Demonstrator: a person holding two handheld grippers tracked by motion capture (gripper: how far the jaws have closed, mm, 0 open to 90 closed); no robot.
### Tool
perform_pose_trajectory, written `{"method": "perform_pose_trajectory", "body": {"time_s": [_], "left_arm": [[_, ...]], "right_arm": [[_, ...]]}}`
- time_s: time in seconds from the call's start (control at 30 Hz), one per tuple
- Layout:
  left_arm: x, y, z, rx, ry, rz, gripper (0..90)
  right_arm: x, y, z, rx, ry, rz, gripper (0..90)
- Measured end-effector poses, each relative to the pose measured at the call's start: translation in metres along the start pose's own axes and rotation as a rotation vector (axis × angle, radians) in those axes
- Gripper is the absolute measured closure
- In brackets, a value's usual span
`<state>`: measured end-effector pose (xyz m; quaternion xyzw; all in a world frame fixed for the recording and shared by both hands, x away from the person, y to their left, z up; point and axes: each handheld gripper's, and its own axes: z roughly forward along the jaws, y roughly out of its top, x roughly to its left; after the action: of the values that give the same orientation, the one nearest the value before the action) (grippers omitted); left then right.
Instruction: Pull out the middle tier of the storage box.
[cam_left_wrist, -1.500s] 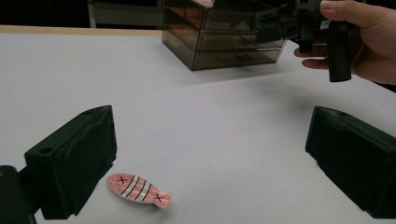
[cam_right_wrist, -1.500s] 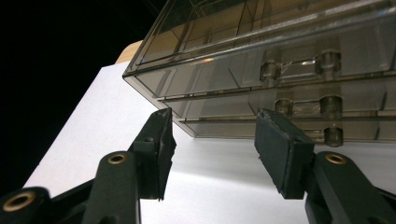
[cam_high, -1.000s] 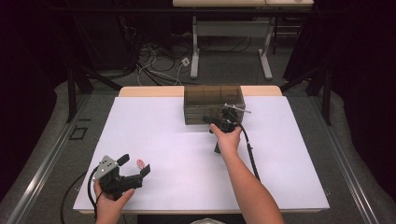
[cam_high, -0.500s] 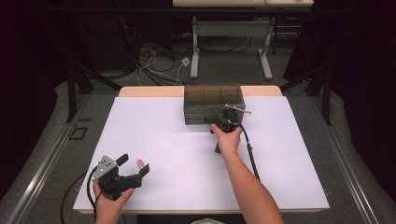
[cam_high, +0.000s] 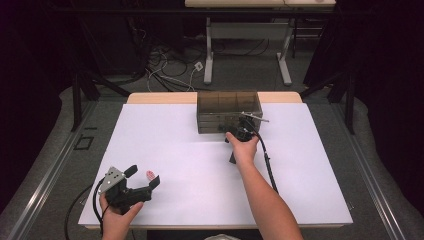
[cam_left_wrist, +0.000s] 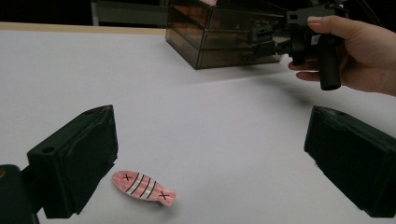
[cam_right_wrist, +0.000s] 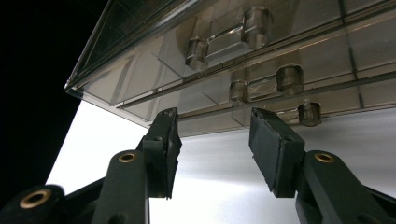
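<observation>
A smoky clear drawer box (cam_high: 227, 112) stands at the table's far middle. My right gripper (cam_high: 238, 133) is held right at its front, jaws open. In the right gripper view the open gripper (cam_right_wrist: 217, 140) points at the lower drawer fronts; the clear handles (cam_right_wrist: 264, 84) lie just beyond, and the lowest handle (cam_right_wrist: 308, 113) is partly hidden behind the right jaw. Nothing sits between the jaws. My left gripper (cam_high: 144, 176) rests open near the front left, with a small pink striped fish (cam_high: 150, 175) on the table between its jaws. The fish (cam_left_wrist: 143, 185) lies close to the left jaw of my left gripper (cam_left_wrist: 210, 154).
The white table top (cam_high: 180, 150) spreads wide between the two grippers. The right gripper's cable (cam_high: 267, 165) trails back along the forearm. Beyond the table are floor cables (cam_high: 165, 70) and another desk's legs (cam_high: 210, 55).
The right hand has edged slightly forward toward the drawer box. The left gripper and the fish stay where they were.
</observation>
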<state>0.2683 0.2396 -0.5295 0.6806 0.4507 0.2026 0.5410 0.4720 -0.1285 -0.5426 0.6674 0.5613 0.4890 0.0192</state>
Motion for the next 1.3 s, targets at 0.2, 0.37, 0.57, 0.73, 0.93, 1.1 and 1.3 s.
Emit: {"method": "perform_pose_trajectory", "body": {"time_s": [0.2, 0.37, 0.57, 0.73, 0.93, 1.1, 1.3], "left_arm": [[-0.001, 0.0, -0.001, 0.0, 0.001, 0.001, 3.1], [-0.001, 0.0, 0.0, 0.001, 0.0, 0.005, 3.1], [-0.001, 0.0, 0.0, 0.002, 0.001, 0.003, 3.1], [-0.001, -0.001, 0.0, 0.003, 0.005, 0.001, 3.1], [-0.001, -0.001, -0.001, 0.003, 0.006, -0.001, 3.1], [0.0, -0.001, -0.001, 0.003, 0.006, -0.006, 3.1], [0.0, -0.001, -0.001, 0.0, 0.006, -0.011, 3.1]], "right_arm": [[-0.002, 0.001, 0.002, -0.008, 0.004, 0.012, 52.7], [-0.003, 0.001, 0.005, -0.028, 0.014, 0.026, 52.3], [-0.004, 0.003, 0.004, -0.019, 0.023, 0.044, 52.4], [-0.005, 0.003, 0.006, -0.034, 0.015, 0.052, 54.1], [-0.006, 0.002, 0.008, -0.036, 0.014, 0.048, 56.9], [-0.005, 0.001, 0.009, -0.035, 0.007, 0.045, 59.7], [-0.004, 0.0, 0.011, -0.065, 0.0, 0.049, 63.0]]}}
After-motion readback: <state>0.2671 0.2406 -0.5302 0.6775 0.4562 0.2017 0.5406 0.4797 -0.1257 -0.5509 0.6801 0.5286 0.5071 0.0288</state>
